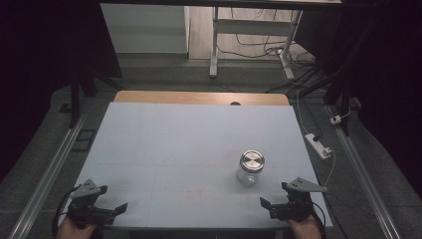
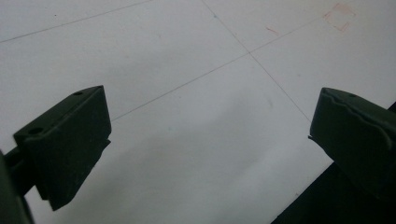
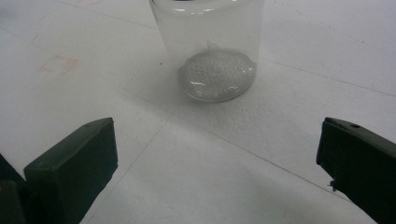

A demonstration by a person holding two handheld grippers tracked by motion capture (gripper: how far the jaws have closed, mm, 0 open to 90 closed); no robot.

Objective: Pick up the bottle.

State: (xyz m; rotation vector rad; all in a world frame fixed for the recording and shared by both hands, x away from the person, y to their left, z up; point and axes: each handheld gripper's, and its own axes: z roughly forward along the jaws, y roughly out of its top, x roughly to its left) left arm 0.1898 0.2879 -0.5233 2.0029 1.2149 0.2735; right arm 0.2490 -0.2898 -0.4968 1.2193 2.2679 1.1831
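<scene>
Both hands rest low at the near edge of the white table (image 1: 164, 134). The left gripper (image 1: 112, 209) and right gripper (image 1: 271, 205) point inward, jaws spread wide and empty. The clear glass jar with a round metal lid (image 1: 250, 168) stands upright near the right gripper, apart from it.

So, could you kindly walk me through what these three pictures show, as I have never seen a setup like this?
A person sits at a table holding a hand-operated gripper in each hand. The wide picture comes from a camera above, looking down: the left gripper is at the near left corner, the right gripper at the near right. The other two pictures come from cameras riding on each gripper, looking out between its black jaws. A clear glass jar with a metal lid stands upright on the table, just ahead of the right gripper. Both grippers are open and hold nothing.
</scene>
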